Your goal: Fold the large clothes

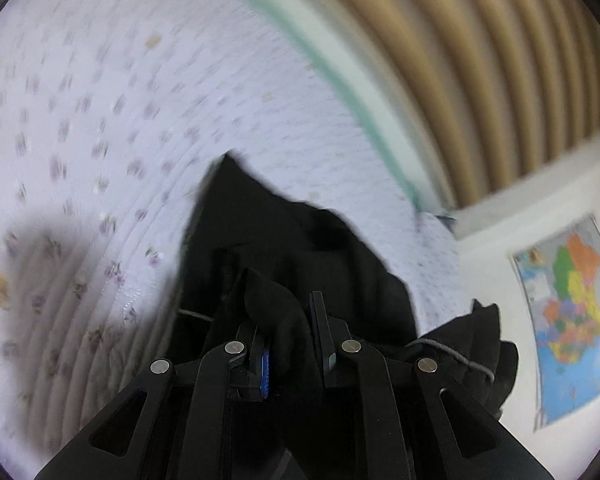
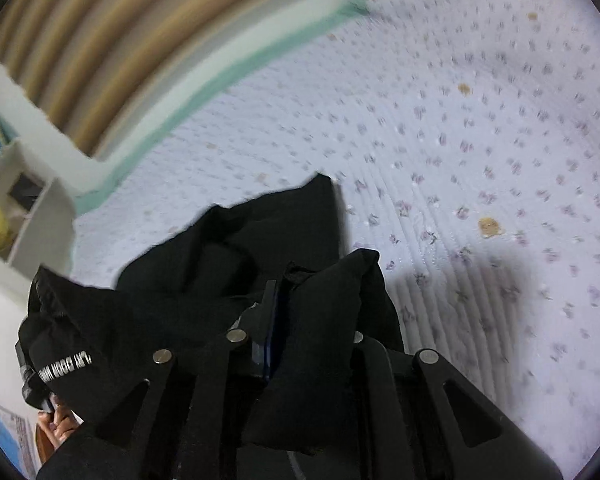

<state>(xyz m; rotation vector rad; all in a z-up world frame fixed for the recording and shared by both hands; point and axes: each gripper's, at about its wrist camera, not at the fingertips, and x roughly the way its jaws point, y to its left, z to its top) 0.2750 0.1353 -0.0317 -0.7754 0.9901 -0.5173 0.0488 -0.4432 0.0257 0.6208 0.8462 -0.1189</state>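
Note:
A black garment (image 1: 300, 248) hangs over a white floral bedspread (image 1: 100, 120). My left gripper (image 1: 288, 332) is shut on a fold of the black fabric, which bunches between its fingers and drapes down and to the right. In the right wrist view the same black garment (image 2: 260, 240) hangs below my right gripper (image 2: 300, 312), which is shut on another fold; cloth covers its right finger. A part with white lettering (image 2: 64, 368) droops at the lower left. Both views are blurred by motion.
The bedspread (image 2: 480, 140) fills most of both views. A tan ribbed headboard (image 1: 480, 60) with a green-edged mattress side runs along the bed. A wall map (image 1: 572, 320) hangs at the right. A white shelf (image 2: 24, 208) holds a yellow object.

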